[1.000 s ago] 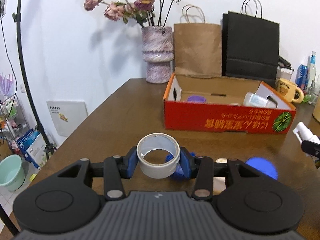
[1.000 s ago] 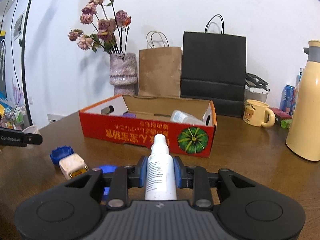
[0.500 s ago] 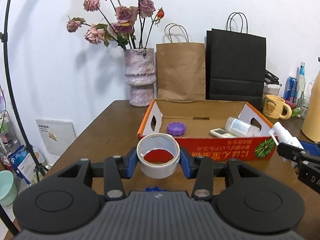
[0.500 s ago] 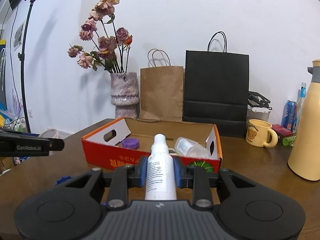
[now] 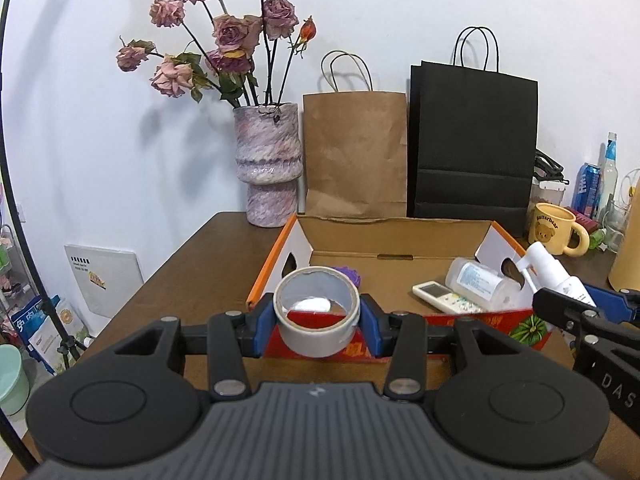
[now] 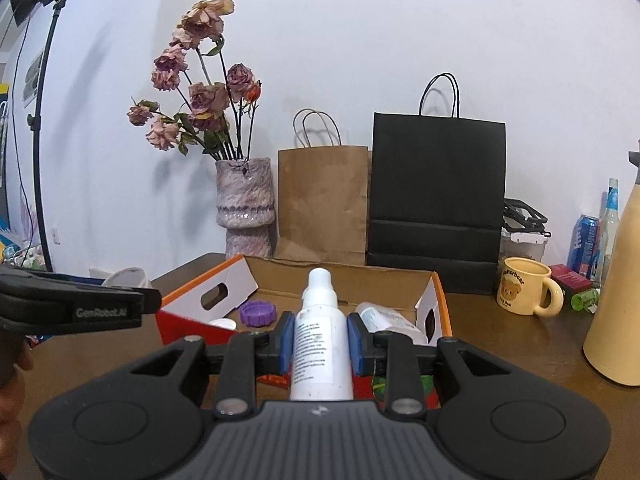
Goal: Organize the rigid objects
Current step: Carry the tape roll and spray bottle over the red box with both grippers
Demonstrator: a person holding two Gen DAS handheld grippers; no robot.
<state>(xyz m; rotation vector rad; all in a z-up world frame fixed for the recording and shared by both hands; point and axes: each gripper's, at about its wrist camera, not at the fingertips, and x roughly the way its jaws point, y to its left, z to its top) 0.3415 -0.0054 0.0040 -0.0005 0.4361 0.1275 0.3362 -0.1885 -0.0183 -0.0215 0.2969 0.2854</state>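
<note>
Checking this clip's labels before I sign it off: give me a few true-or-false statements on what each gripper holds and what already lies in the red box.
1. The left gripper is shut on a roll of tape. True.
2. The right gripper is open and holds nothing. False: it is shut on a white spray bottle.
3. A purple cap lies inside the red cardboard box. True.
4. The yellow bear mug stands inside the box. False: it stands on the table, to the right of the box.
5. A remote control lies in the box. True.
</note>
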